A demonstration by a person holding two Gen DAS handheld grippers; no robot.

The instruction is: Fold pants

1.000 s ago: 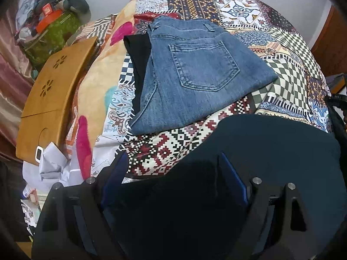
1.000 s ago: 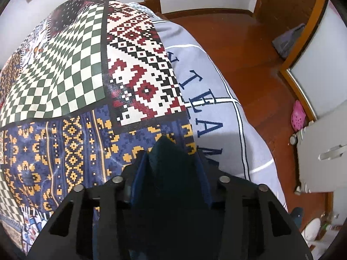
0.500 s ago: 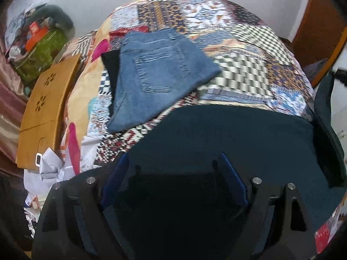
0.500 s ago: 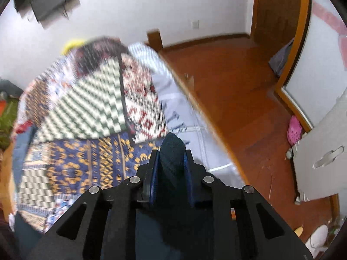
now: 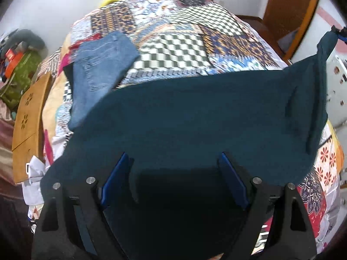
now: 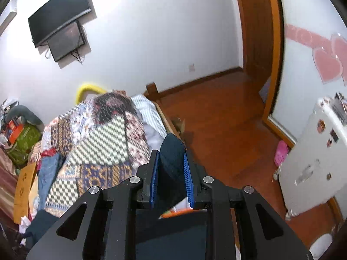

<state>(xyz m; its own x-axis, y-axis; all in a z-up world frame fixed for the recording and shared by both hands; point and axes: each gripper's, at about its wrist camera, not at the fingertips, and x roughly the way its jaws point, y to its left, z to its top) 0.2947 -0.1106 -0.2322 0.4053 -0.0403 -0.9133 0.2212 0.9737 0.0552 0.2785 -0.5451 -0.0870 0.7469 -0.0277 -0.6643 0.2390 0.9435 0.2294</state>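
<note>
Dark teal pants (image 5: 195, 112) hang stretched between my two grippers above the patchwork bed. My left gripper (image 5: 173, 162) has its blue pads wide apart with the dark cloth lying across and between them. My right gripper (image 6: 171, 162) is shut on a bunched corner of the teal pants (image 6: 171, 151), lifted high; it shows at the far right of the left wrist view (image 5: 338, 32). Folded blue jeans (image 5: 99, 65) lie on the bed at the left, also seen in the right wrist view (image 6: 47, 173).
The patchwork quilt (image 5: 190, 43) covers the bed. A wooden board (image 5: 28, 117) and a green bag (image 5: 19, 73) stand at the bed's left. Wood floor (image 6: 227, 130), a white cabinet (image 6: 312, 156) and a door frame (image 6: 275, 65) lie to the right.
Both grippers have risen and moved apart, lifting and spreading the teal pants. The right gripper has narrowed onto the cloth and tilted up toward the wall.
</note>
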